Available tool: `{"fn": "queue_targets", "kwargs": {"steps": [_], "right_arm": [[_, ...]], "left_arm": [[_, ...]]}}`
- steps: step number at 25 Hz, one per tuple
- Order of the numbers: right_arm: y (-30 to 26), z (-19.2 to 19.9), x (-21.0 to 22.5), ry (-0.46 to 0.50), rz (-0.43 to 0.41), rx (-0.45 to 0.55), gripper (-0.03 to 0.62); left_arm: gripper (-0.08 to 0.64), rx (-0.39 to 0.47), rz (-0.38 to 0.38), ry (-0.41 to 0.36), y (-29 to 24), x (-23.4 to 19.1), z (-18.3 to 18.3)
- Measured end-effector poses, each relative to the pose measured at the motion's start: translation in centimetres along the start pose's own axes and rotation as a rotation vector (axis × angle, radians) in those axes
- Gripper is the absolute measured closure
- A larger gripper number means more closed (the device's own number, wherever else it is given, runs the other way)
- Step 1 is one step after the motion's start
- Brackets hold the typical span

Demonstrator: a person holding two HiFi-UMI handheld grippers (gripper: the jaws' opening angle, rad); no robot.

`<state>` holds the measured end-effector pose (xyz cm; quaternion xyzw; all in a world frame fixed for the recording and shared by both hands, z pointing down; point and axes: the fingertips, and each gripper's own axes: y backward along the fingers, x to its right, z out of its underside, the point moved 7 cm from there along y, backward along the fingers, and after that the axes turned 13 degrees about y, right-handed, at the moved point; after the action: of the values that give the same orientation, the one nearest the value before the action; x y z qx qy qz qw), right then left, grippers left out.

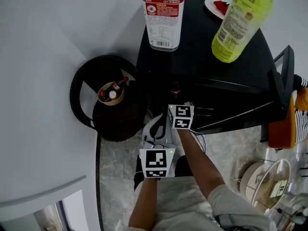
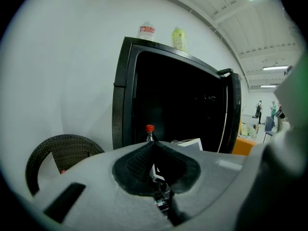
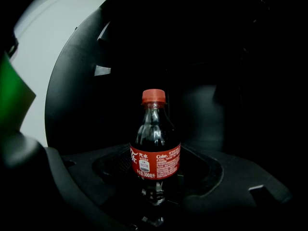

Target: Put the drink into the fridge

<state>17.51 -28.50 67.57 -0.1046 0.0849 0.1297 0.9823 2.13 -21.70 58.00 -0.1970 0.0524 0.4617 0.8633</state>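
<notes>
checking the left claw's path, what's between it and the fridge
The cola bottle, held in the right claw; the left gripper view shows its red cap before the fridge.

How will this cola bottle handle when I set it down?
The cola bottle looks nearly full, so probably heavy for its size. Tall and narrow, it may tip if released tilted. Smooth round plastic could slip or roll.

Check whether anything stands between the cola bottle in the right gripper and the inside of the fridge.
Nothing visible does. The door is swung open, and the cola bottle in the right gripper directly faces the dark opening of the fridge. The inside is too dark to show what is in there.
</notes>
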Motion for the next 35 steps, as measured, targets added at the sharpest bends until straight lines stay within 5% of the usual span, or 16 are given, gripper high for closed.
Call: {"fn": "queue_targets", "kwargs": {"steps": [17,28,35], "right_arm": [[7.6,-2.3,1.1,-0.033,0.013,-0.092,0.305],[14.6,-8.7,1.6,-0.035,-0.014,-0.153,0.305],[18.1,-13.6,1.3,-0.091,0.042,-0.130,0.307]], "left_arm": [[0.551,-0.024,0.041,0.069,3.4,3.2,-4.1],[0.551,-0.050,0.107,0.058,6.3,6.5,-10.5],[0.552,-0.068,0.140,0.046,8.1,4.5,-13.2]]}}
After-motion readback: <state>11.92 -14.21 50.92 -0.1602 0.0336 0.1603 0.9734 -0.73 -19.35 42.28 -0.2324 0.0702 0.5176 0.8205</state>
